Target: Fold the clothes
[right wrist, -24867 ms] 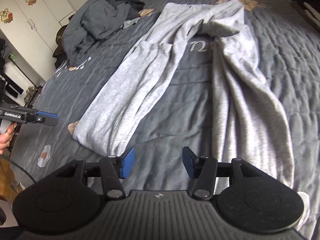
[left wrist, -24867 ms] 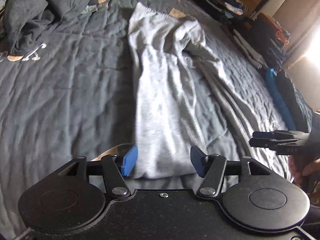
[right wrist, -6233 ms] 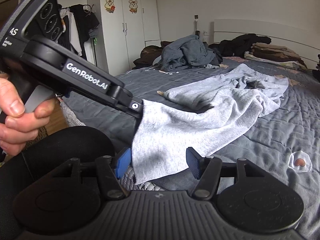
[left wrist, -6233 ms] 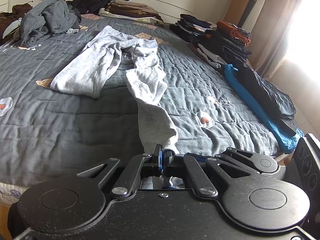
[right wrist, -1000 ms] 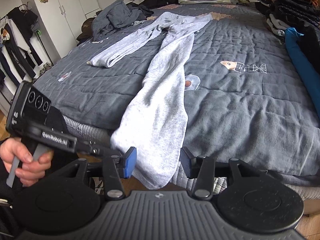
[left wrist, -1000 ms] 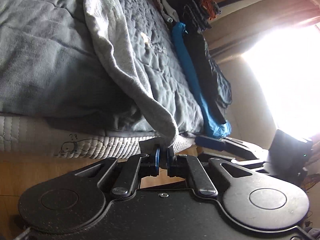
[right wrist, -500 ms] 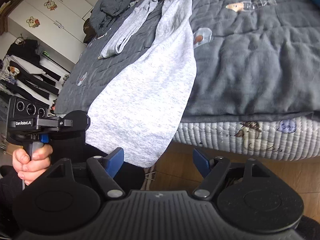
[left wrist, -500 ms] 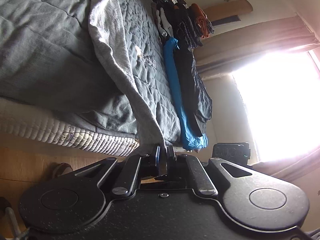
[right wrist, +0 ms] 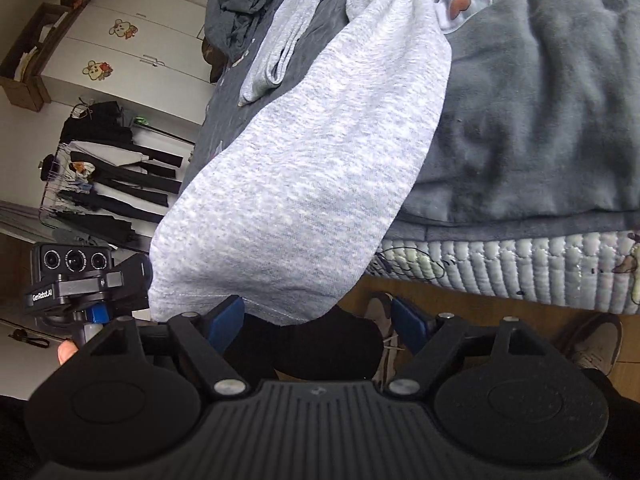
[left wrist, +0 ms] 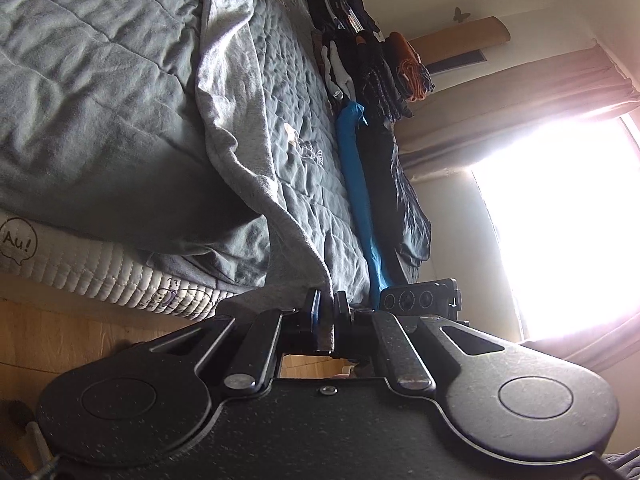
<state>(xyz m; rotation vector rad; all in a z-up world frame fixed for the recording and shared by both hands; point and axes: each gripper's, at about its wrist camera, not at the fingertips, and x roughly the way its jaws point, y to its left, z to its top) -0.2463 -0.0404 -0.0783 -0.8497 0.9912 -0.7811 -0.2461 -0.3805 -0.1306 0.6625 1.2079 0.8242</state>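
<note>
Right now my left gripper (left wrist: 325, 316) is clamped tight on the hem of the grey sweatpants (right wrist: 312, 168), pinching a corner of the leg that hangs off the foot of the bed (left wrist: 100, 120). From that pinch the fabric runs up over the mattress edge (right wrist: 520, 260) and away across the dark grey quilt (right wrist: 540, 100); the other leg lies folded on the quilt, further up the bed. My right gripper (right wrist: 318, 318) stands wide with nothing pressed between its blue pads (right wrist: 226, 316); the hem's lower edge hangs just above and in front of the left pad, and I cannot tell whether it touches. In the right wrist view I see the left gripper's camera block (right wrist: 74, 276) at the far corner of the same hem. Beyond the pants, a blue garment (left wrist: 358, 184) and stacks of folded dark clothes (left wrist: 368, 64) line the far side of the bed, near the bright window (left wrist: 560, 220).
</note>
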